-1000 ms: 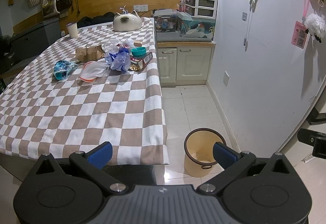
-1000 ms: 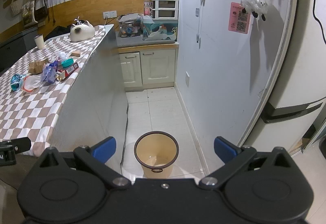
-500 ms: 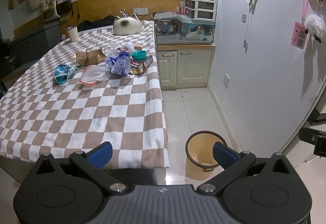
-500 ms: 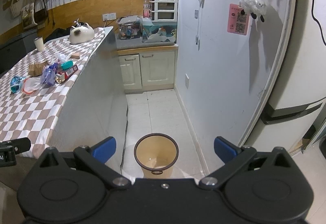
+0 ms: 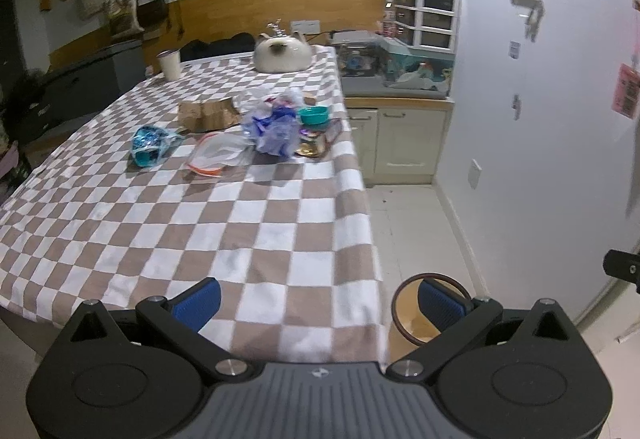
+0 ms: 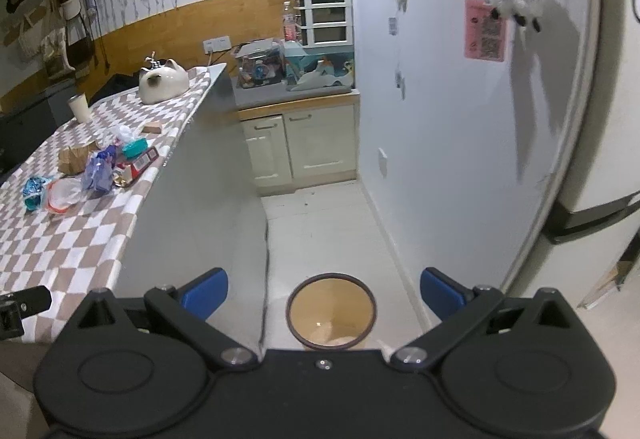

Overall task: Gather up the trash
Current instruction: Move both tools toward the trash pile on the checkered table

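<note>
Trash lies in a cluster far along the checkered table (image 5: 248,231): a blue wrapper (image 5: 150,143), a clear bag with an orange edge (image 5: 216,159), a purple-blue plastic bag (image 5: 276,127), a brown paper bag (image 5: 206,114), a teal bowl (image 5: 314,115) and a flat dark packet (image 5: 320,141). A tan bin (image 6: 331,313) stands on the floor beside the table. My left gripper (image 5: 318,303) is open above the table's near edge, holding nothing. My right gripper (image 6: 324,289) hangs open over the bin, also holding nothing.
A cat-shaped ceramic pot (image 5: 282,55) and a paper cup (image 5: 171,65) stand at the table's far end. Cream cabinets (image 6: 304,151) with a cluttered counter close the aisle's far end. A white wall (image 6: 460,127) and a fridge (image 6: 608,119) line the right side.
The left gripper has risen and moved forward over the table's near edge, so the tabletop fills more of its view. The right gripper has crept slightly toward the bin.
</note>
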`<action>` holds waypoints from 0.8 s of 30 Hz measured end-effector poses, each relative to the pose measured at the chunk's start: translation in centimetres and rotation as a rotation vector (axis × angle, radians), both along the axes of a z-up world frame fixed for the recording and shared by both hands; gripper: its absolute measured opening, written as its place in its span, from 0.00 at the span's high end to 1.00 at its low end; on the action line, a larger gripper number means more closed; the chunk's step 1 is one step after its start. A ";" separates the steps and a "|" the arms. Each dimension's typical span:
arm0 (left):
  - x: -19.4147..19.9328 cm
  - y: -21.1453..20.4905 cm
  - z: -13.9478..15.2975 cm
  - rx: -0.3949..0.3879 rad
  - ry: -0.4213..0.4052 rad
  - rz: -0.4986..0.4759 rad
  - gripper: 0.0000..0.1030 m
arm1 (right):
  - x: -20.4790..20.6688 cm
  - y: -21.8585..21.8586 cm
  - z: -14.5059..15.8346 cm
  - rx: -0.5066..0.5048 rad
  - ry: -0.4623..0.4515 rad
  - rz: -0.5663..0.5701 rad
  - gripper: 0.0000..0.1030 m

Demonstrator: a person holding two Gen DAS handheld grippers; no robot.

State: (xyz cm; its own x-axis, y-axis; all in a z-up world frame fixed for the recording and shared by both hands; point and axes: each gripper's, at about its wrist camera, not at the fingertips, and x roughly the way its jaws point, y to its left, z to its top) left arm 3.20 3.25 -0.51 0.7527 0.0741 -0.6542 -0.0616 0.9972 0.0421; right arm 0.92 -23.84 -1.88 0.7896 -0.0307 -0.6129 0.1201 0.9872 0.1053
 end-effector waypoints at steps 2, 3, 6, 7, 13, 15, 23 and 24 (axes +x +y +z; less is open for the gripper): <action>0.8 0.9 -0.2 0.000 0.002 0.019 0.00 | 0.8 0.6 -0.2 0.010 -0.007 0.011 0.00; 1.3 1.4 -0.3 0.001 0.003 0.028 0.00 | 1.3 0.9 -0.3 0.013 -0.010 0.017 0.00; 2.6 2.6 -0.6 0.006 0.001 0.050 0.00 | 2.8 2.0 -0.5 0.018 -0.021 0.036 0.00; 3.1 3.0 -0.7 0.005 0.002 0.056 0.00 | 3.4 2.4 -0.6 0.021 -0.026 0.043 0.00; 6.2 5.1 -1.3 -0.001 0.008 0.074 0.00 | 6.8 4.7 -0.8 0.034 -0.056 0.083 0.00; 7.3 5.7 -1.3 -0.007 0.008 0.075 0.00 | 8.0 5.5 -0.9 0.039 -0.066 0.098 0.00; 12.1 6.1 -1.2 0.014 0.014 0.035 0.00 | 13.1 8.0 -1.0 0.059 -0.130 0.179 0.00; 12.7 6.1 -1.2 0.015 0.012 0.027 0.00 | 13.7 8.4 -1.0 0.062 -0.142 0.187 0.00</action>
